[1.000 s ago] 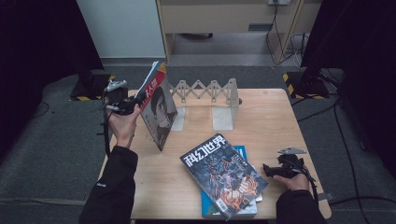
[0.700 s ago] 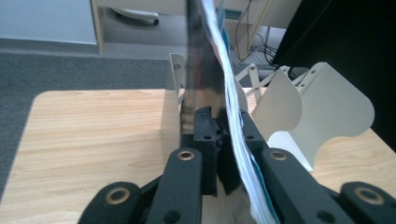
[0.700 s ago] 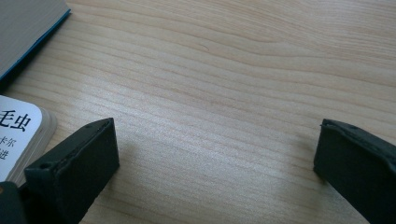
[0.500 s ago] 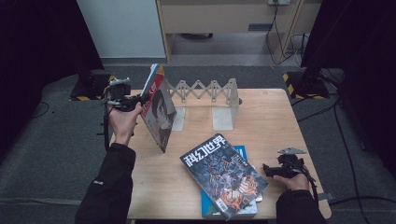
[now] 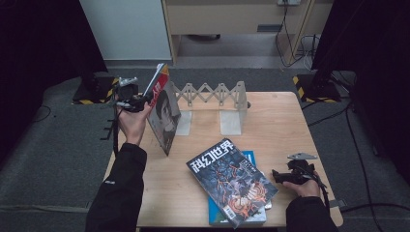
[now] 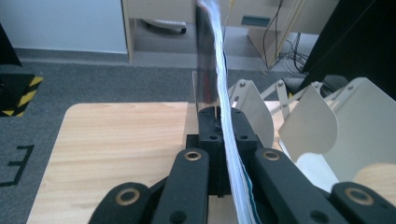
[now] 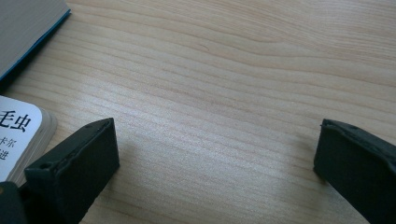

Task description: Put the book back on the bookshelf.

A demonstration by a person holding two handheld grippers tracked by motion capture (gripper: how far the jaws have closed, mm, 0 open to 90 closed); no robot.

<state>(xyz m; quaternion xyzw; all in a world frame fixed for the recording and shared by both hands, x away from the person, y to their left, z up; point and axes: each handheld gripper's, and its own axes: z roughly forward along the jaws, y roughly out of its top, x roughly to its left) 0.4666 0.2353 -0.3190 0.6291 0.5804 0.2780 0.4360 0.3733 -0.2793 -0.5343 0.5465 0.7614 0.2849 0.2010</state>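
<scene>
The top magazine [image 5: 232, 181] cover reads "科幻世界".

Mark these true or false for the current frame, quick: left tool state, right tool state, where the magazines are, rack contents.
1. The left tool is clamped on the upright magazine. True: its jaws pinch the page edges.
2. The right tool is closed on a book. False: its jaws stand wide apart over bare table, holding nothing.
3. A dark-covered magazine lies flat on a blue book near the front edge. True.
4. The accordion rack already holds two magazines. False: nothing stands between its white dividers; the held magazine is tilted at the rack's left end.
5. The right tool rests beside the flat stack, at its right. True.
</scene>
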